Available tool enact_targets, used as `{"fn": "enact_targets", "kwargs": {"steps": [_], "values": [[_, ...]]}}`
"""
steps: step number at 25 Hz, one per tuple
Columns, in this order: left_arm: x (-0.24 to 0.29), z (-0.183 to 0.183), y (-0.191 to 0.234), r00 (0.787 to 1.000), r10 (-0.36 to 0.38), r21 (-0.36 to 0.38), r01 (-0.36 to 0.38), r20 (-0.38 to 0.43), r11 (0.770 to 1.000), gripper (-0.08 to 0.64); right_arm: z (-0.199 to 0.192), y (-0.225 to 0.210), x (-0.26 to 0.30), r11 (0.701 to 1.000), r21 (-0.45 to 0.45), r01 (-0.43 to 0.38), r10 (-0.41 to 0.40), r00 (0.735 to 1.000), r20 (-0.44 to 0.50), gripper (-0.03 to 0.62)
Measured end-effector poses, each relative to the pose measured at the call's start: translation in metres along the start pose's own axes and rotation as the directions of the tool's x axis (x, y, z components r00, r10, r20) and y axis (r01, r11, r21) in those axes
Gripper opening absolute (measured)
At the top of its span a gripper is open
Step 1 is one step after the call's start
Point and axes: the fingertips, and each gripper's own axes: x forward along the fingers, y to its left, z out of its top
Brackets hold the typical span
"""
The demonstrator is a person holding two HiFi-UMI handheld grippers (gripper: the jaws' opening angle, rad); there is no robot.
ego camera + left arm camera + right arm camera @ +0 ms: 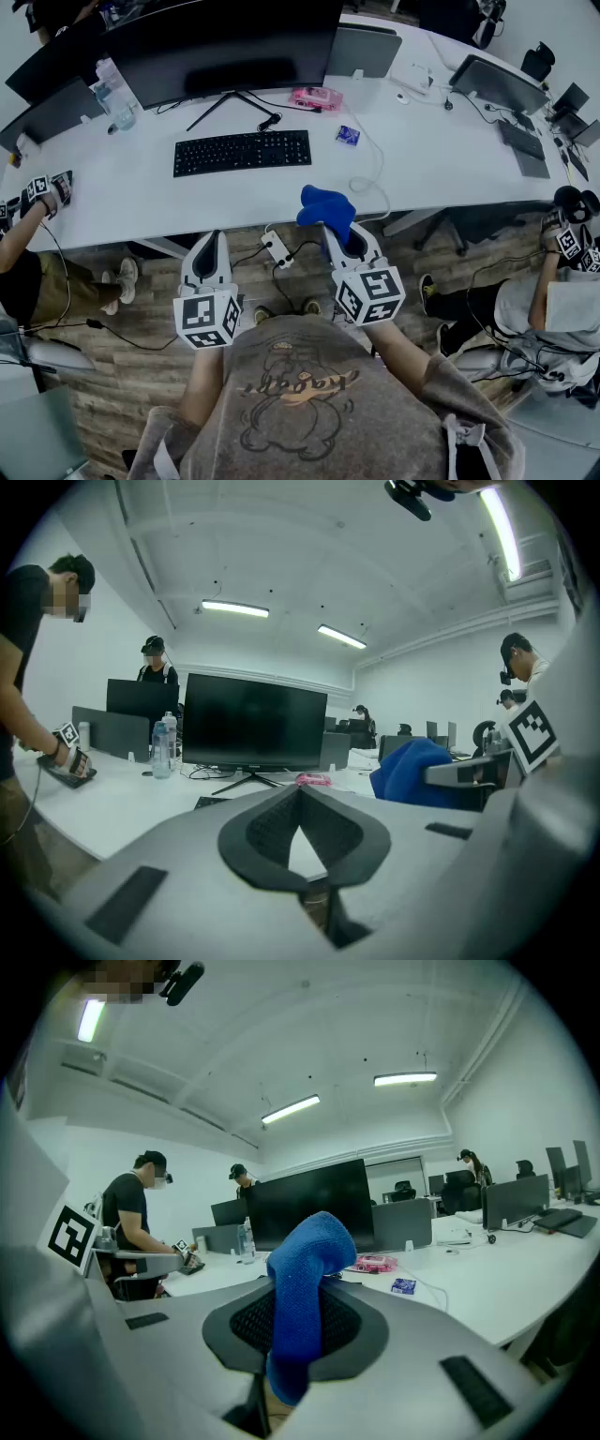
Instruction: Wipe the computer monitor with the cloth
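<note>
Cloth (302, 1269), bright blue and fleecy, is pinched at its middle by the right gripper (298, 1321), whose jaws are closed on it. One fold stands up above the pads and a tail hangs below. It looks light, soft and floppy, so it should press flat against glass without scratching, though the loose ends could slip or bunch under a sideways stroke. A hold near its centre, with a broad pad of fabric left proud of the jaws, seems best.

It is held well short of the monitor (225, 37), out past the near edge of the counter (441, 141) and toward the monitor's right half. A keyboard (242, 152) lies just in front of the monitor's stand.

The screen is probably delicate and free to rock on its stand, so light pressure is wise.

The left gripper (302, 827) has its jaws together, with nothing between them, also well short of the monitor.

No brand can be read on the monitor. The only print is the square markers on the gripper cubes and an illegible shirt design.
</note>
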Motion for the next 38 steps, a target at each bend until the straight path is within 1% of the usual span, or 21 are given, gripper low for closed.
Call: {"fn": "enact_targets", "kwargs": {"steps": [4,8,15,18,24,29,33,38], "values": [[0.003,0.003,0.004,1.000,-0.021,0.009,0.021,0.001,1.000,0.006,0.002,0.004,0.005,1.000,-0.009,0.009,-0.009,1.000,0.000,0.063],[0.004,0.001,0.015,0.999,-0.046,0.019,0.046,-0.006,0.999,0.006,0.005,0.014,0.009,1.000,0.007,0.003,-0.003,0.999,0.034,0.063],[0.007,-0.006,0.036,0.993,-0.120,-0.002,0.120,-0.018,0.993,0.005,0.008,0.026,0.011,0.999,0.021,0.047,-0.049,0.996,0.070,0.063],[0.012,-0.008,0.042,0.991,-0.129,-0.003,0.129,-0.024,0.992,0.005,0.007,0.028,0.014,0.998,0.021,0.059,-0.060,0.996,0.072,0.063],[0.039,-0.006,0.044,0.989,-0.145,0.010,0.146,-0.015,0.989,0.005,0.010,0.018,0.033,0.997,-0.016,0.076,-0.074,0.994,0.076,0.063],[0.076,-0.003,0.040,0.990,-0.141,0.010,0.141,-0.016,0.990,0.006,0.016,0.000,0.058,0.999,-0.018,0.047,-0.045,0.995,0.086,0.063],[0.104,0.007,0.034,0.991,-0.130,0.012,0.130,-0.021,0.991,0.006,0.023,-0.015,0.085,1.000,-0.012,-0.010,0.011,0.998,0.069,0.063],[0.135,0.026,0.034,0.993,-0.117,0.001,0.117,-0.008,0.993,0.006,0.038,-0.029,0.116,0.998,-0.016,-0.067,0.068,0.996,0.059,0.063]]}}
